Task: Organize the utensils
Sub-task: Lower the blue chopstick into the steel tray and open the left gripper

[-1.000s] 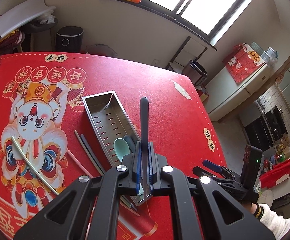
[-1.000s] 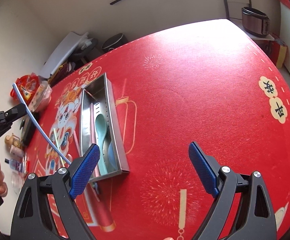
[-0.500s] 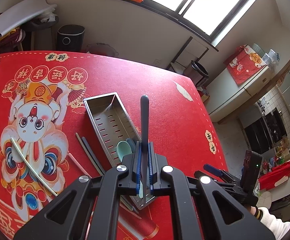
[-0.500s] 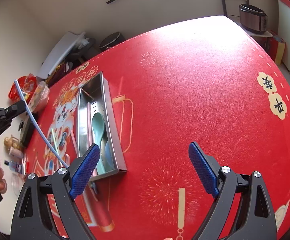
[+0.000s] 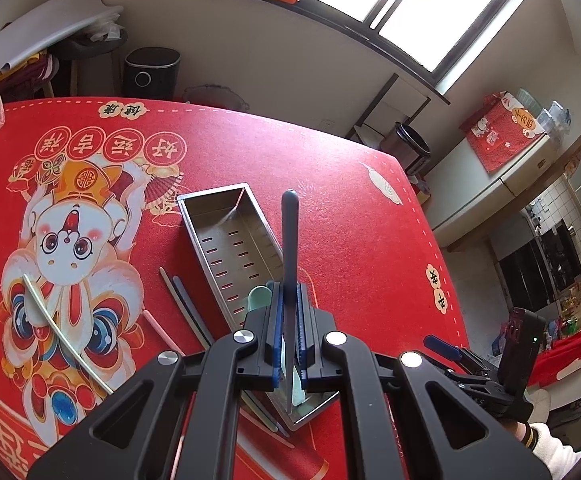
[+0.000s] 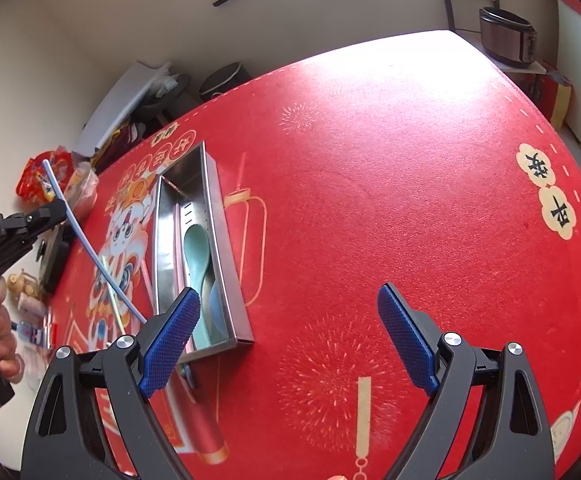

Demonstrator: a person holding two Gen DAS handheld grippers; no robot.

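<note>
nearest the left wrist camera, the left gripper (image 5: 289, 328) is pressed together on a blue-grey chopstick (image 5: 289, 248). it pinches the stick low on its shaft, so most of the length stands out ahead of the pads and its rounded tip hangs over the far half of the tray. in the right wrist view the same chopstick (image 6: 90, 246) slants above the cloth at the left, clear of everything. that slant, with the stick roughly in line with the long box below, looks chosen so it can drop in lengthwise rather than bridge the rim.

the right gripper (image 6: 288, 340) is spread wide with nothing between its blue pads, low over bare red tablecloth (image 6: 390, 184) just right of the tray; it seems parked there out of the way, ready to steady the box if needed.

a little farther lies the steel utensil tray (image 5: 194, 216), long and slotted, set lengthwise away from the person. its near end already holds a mint spoon (image 6: 197, 248), a paler blue one beside it and a pink stick along the left wall, so the sorting looks partly done.

left of the tray, loose on the cloth, are two dark chopsticks (image 5: 184, 304), a pink chopstick (image 5: 158, 328) and, farther left across the printed rabbit, a pale yellow chopstick (image 5: 50, 320), all yet to be gathered.
</note>
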